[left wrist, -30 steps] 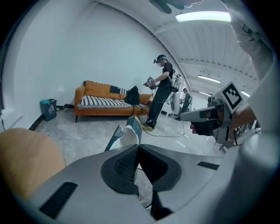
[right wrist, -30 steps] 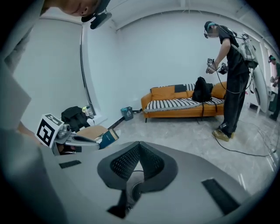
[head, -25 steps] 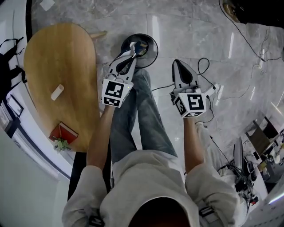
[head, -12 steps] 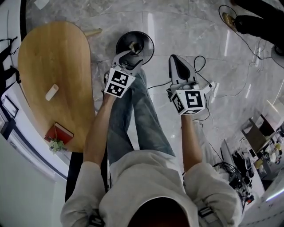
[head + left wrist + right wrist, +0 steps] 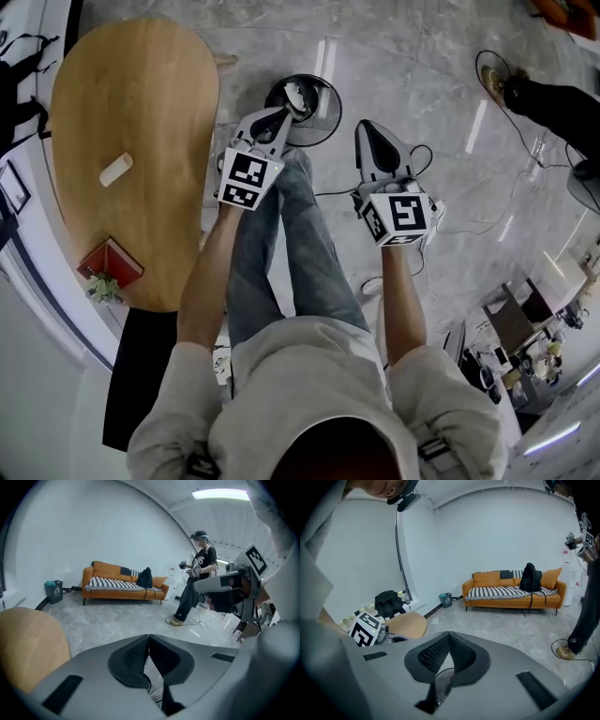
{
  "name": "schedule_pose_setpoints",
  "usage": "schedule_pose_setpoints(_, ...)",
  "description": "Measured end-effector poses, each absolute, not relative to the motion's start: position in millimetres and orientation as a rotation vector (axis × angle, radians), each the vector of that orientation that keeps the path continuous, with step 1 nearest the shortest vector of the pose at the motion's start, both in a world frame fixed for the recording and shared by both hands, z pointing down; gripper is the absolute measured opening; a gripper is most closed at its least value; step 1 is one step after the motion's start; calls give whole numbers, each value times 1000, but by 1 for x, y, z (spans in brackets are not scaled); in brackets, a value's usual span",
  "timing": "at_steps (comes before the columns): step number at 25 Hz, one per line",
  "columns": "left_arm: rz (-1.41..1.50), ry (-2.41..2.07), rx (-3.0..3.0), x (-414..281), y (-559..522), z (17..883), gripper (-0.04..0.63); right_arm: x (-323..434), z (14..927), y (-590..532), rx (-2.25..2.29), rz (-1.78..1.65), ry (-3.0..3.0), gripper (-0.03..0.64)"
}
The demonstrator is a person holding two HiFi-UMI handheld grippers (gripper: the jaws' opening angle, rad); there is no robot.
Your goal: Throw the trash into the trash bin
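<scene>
A round black trash bin [image 5: 319, 127] stands on the marble floor ahead of the person's knees. White crumpled trash [image 5: 298, 94] lies inside it. My left gripper [image 5: 279, 114] hangs at the bin's near left rim. Its jaws are shut tip to tip with nothing between them [image 5: 149, 637]. My right gripper [image 5: 367, 127] is to the right of the bin, over bare floor. It is also shut and empty [image 5: 449, 633]. A small white piece [image 5: 116, 170] lies on the oval wooden table [image 5: 141, 103] to the left.
A red book [image 5: 111, 263] and a small plant sit at the table's near edge. Cables [image 5: 469, 223] trail over the floor on the right. Another person [image 5: 194, 585] stands ahead right, near an orange sofa [image 5: 124, 584].
Half a second ago the left gripper's jaws stood open over the bin; now they are shut again. Both grippers have shifted a little, and white trash shows in the bin.
</scene>
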State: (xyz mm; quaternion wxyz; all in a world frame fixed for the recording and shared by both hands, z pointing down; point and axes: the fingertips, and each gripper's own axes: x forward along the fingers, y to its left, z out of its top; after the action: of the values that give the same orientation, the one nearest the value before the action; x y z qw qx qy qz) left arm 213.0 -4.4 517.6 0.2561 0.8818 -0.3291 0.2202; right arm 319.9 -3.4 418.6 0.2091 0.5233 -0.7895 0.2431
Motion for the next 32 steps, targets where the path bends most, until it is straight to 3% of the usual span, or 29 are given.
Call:
schedule_pose_setpoints(13,420,-1351,2188,85,-17,475,17,207,407,-26,1044,586,-2375,29)
schedule_pose_setpoints(21,362,-1646,1946,-41,25,472,17,94,404,-16,721,513,-2473,29)
schedule_pose_setpoints(32,273,-1919,1618,-155,99,487,17,-15,412,12,355,414,-2515,29)
